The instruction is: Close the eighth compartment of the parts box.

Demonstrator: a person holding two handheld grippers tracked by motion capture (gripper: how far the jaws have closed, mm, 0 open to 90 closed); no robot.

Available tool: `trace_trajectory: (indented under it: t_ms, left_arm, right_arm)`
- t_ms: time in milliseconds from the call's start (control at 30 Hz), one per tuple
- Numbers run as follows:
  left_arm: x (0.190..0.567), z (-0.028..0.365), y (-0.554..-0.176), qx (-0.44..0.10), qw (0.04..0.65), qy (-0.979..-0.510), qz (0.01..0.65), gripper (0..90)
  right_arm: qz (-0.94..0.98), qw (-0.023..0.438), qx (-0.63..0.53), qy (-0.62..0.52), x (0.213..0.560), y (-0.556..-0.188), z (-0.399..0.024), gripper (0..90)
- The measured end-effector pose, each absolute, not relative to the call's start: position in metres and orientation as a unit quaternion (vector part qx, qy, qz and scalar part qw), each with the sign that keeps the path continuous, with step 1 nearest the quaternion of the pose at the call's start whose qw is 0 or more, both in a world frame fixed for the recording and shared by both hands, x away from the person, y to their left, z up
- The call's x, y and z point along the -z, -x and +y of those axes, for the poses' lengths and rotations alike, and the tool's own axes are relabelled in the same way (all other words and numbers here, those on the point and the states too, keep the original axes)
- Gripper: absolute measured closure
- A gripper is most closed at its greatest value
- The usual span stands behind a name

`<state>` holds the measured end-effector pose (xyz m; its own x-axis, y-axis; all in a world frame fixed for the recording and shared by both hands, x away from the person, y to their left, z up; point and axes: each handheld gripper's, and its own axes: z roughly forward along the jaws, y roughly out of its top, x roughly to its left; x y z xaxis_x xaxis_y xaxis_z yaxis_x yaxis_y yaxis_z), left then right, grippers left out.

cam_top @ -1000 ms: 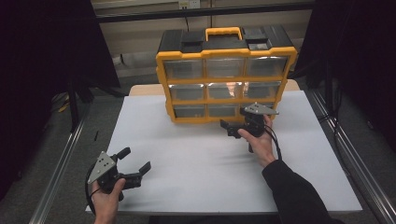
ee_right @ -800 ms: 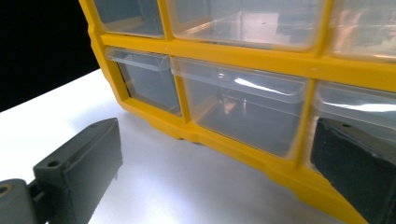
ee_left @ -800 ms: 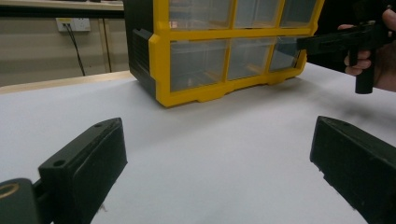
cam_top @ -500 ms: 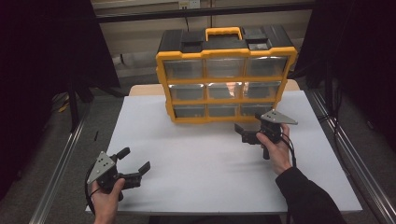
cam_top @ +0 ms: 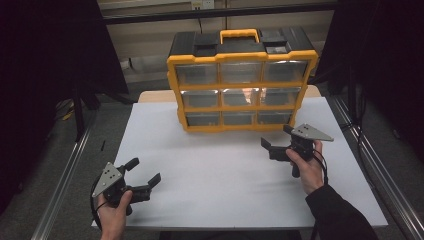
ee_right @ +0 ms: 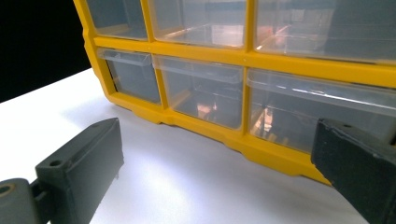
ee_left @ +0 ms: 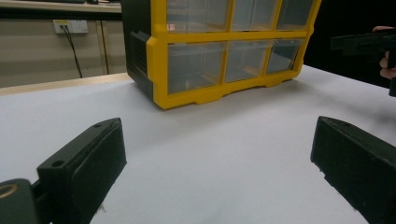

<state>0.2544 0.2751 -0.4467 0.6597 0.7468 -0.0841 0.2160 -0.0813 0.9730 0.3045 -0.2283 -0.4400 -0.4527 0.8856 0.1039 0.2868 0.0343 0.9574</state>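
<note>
Yellow drawer cabinet [cam_top: 241, 82] stands at the far middle of the white counter [cam_top: 220, 170]. We find the right tongs [cam_top: 278, 142] near its lower right corner, jaws spread wide and gripping nothing. We find the left tongs [cam_top: 142, 172] at the near left, well apart from it, likewise wide open and empty.

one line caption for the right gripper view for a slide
Open right hand-held gripper faces the bottom row of clear plastic drawers in the yellow plastic drawer cabinet.
</note>
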Motion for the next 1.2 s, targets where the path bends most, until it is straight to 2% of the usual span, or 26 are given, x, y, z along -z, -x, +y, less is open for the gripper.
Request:
trace_trajectory:
  t_ms: [633,1200]
  left_arm:
    - [0.448,0.274,-0.253,-0.228,0.591,-0.691,0.350,3.5]
    - [0.446,0.273,-0.247,-0.237,0.585,-0.691,0.352,4.0]
  right_arm:
    - [0.650,0.316,-0.532,-0.441,0.443,-0.258,-0.257,1.7]
    - [0.642,0.330,-0.518,-0.459,0.447,-0.218,-0.289,2.1]
